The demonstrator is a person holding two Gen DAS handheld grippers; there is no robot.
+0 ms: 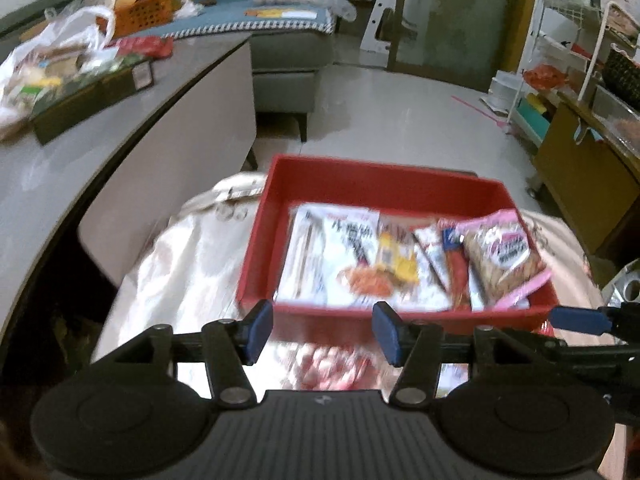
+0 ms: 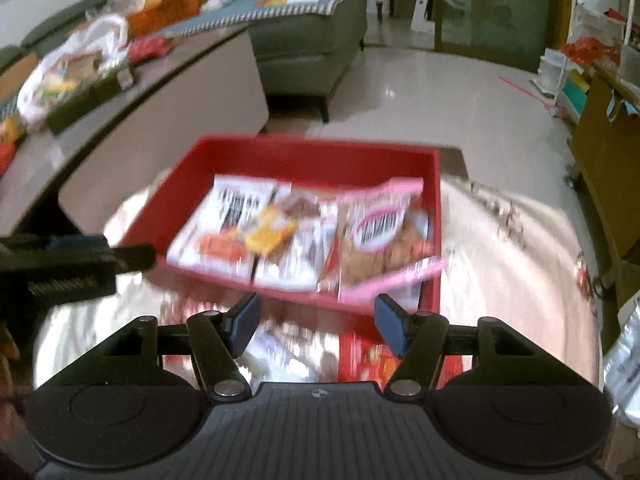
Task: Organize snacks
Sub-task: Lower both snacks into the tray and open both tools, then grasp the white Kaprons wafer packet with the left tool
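Big grey desk [image 1: 80, 168] runs along the left, carrying a dark tray [image 1: 86, 94] heaped with snacks and a white plastic bag [image 1: 60, 46], and beyond it sits a grey sofa [image 2: 312, 44] with a blue cover. Front and centre, a round surface under a pale patterned cloth [image 1: 172, 264] bears the red tray [image 1: 360, 182], and that is where the snacks are: packets lie side by side on its floor, all a bit smeared by blur. Biggest is the white packet [image 1: 344, 256] with dark lettering on the left, then the pink-edged biscuit packet [image 2: 380, 236] at the right end, its pink edge hanging over the tray's near wall, and a small yellow packet [image 2: 270, 232] lying on top between them. Down low, the left claw [image 1: 322, 336] stands spread with nothing between its blue pads, just short of the tray's near wall. The right claw [image 2: 318, 326] is likewise spread and empty, hovering at the near wall.
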